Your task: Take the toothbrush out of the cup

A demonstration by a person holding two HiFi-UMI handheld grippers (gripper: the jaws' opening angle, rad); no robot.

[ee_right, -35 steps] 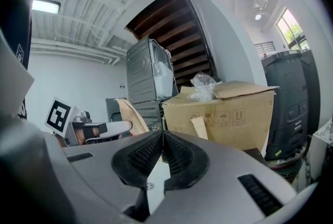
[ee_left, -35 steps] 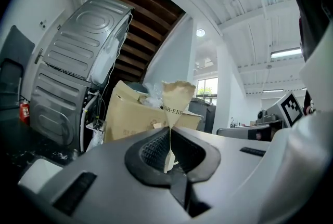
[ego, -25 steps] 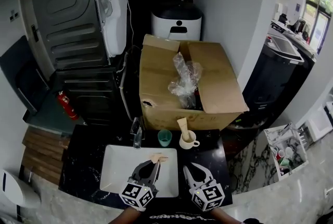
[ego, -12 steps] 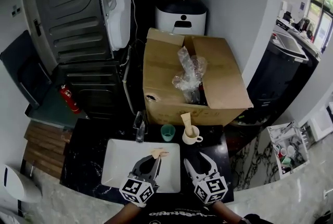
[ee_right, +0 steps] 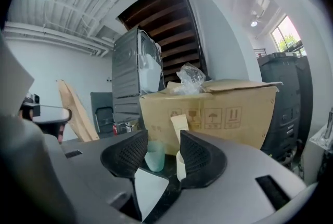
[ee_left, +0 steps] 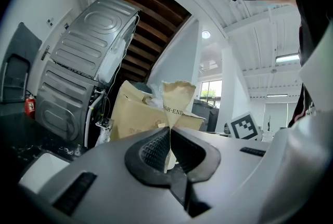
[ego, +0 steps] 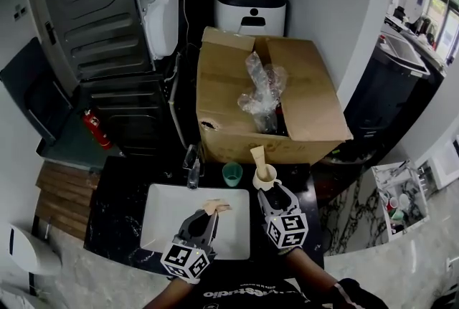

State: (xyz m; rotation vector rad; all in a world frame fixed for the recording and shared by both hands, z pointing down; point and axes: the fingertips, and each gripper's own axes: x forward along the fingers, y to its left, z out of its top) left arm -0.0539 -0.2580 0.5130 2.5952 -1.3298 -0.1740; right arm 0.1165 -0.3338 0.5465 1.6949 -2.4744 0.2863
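Observation:
A white mug stands on the dark counter with a tan paper-wrapped toothbrush sticking up out of it. My right gripper is just short of the mug. Its jaws have just been opening and now stand wide with nothing between them. In the right gripper view the mug and its wrapped toothbrush show beyond the right gripper. My left gripper hovers over the white basin, shut on a second tan paper packet. The left gripper pinches that packet by its lower end.
A green cup stands left of the mug, seen also in the right gripper view as the green cup. A faucet rises behind the basin. A big open cardboard box with crumpled plastic sits right behind the counter.
My right gripper has moved forward across the counter, from beside the basin up to the mug. The left gripper and its packet have stayed in place.

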